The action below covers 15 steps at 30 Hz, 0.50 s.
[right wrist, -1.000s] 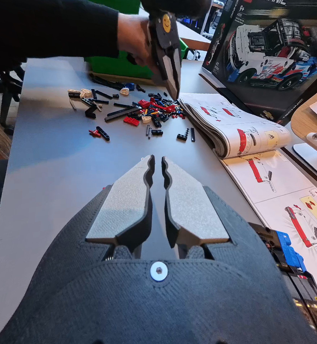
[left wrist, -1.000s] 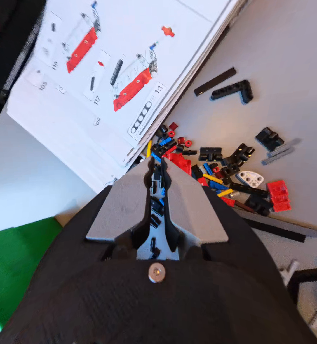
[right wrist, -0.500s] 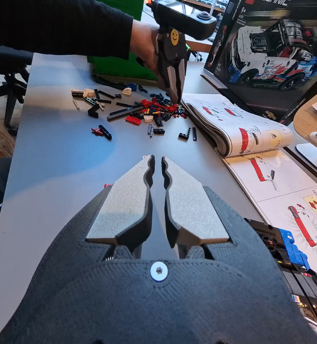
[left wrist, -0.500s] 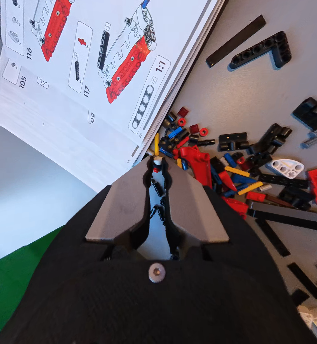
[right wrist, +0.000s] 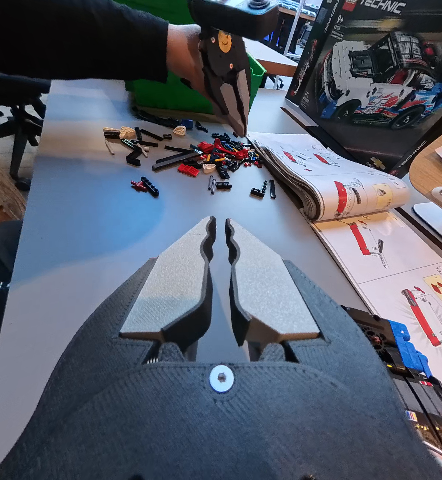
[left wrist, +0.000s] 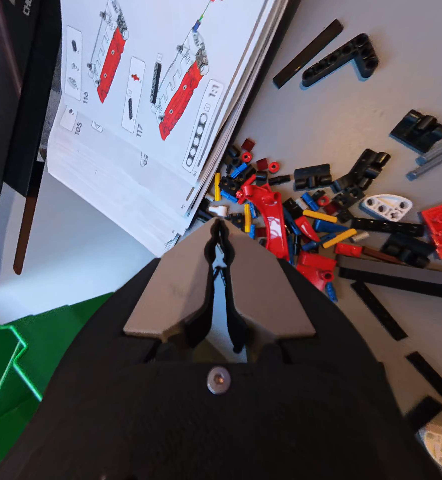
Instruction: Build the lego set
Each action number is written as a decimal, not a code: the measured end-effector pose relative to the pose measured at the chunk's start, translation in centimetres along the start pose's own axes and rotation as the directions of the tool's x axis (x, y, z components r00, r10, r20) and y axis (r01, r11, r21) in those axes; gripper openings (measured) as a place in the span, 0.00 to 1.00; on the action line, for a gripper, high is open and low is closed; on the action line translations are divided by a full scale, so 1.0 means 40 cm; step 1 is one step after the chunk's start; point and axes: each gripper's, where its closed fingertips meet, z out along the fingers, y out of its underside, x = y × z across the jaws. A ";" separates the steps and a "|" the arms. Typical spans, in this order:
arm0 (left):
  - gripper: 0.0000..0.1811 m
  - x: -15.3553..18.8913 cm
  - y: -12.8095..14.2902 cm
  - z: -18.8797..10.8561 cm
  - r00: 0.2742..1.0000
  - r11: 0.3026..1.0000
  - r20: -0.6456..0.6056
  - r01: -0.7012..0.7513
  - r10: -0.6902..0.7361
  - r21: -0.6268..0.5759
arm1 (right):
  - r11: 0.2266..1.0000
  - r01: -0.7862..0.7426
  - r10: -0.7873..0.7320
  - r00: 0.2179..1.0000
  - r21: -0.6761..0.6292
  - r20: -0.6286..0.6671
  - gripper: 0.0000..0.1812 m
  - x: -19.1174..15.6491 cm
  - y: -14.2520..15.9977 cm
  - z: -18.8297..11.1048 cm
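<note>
Left gripper (left wrist: 219, 225), tips pressed together, points down at a grey table (left wrist: 305, 117). Scattered red, blue, yellow and black toy pieces (left wrist: 292, 207) lie beside an open instruction booklet (left wrist: 136, 104).

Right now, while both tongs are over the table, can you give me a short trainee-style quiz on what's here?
1. True or false: the right tongs grip a brick.
2. In the right wrist view, the open instruction booklet lies on which side of the loose parts pile? A: left. B: right. C: underneath.
3. What colour is the bin behind the left tongs?

Key: 1 false, nothing sits between them. 2 B. 3 green.
</note>
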 end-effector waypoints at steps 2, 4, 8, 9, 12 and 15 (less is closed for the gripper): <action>0.00 -0.003 0.003 0.005 0.995 0.996 -0.033 0.089 -0.089 -0.001 | 1.000 0.003 -0.003 1.000 -0.001 0.002 0.03 -0.003 0.000 -0.001; 0.06 0.003 0.001 0.017 0.983 0.987 -0.089 0.163 -0.164 -0.008 | 1.000 0.008 -0.008 1.000 -0.004 0.000 0.03 -0.006 0.000 -0.001; 0.07 -0.012 -0.002 0.036 0.991 0.994 -0.073 0.110 -0.111 -0.023 | 1.000 0.012 -0.012 1.000 -0.003 -0.005 0.03 -0.006 -0.002 -0.006; 0.07 -0.012 -0.005 0.039 0.993 0.995 -0.077 0.092 -0.093 -0.028 | 1.000 0.012 -0.012 1.000 -0.001 -0.007 0.03 -0.005 -0.004 -0.008; 0.07 -0.006 -0.016 0.043 0.993 0.999 -0.112 0.030 -0.034 -0.035 | 1.000 0.008 -0.008 1.000 0.002 -0.007 0.03 -0.002 -0.004 -0.009; 0.06 0.000 -0.016 0.051 0.987 0.998 -0.161 -0.016 0.007 -0.054 | 1.000 0.006 -0.006 1.000 -0.001 -0.007 0.03 0.000 -0.001 -0.009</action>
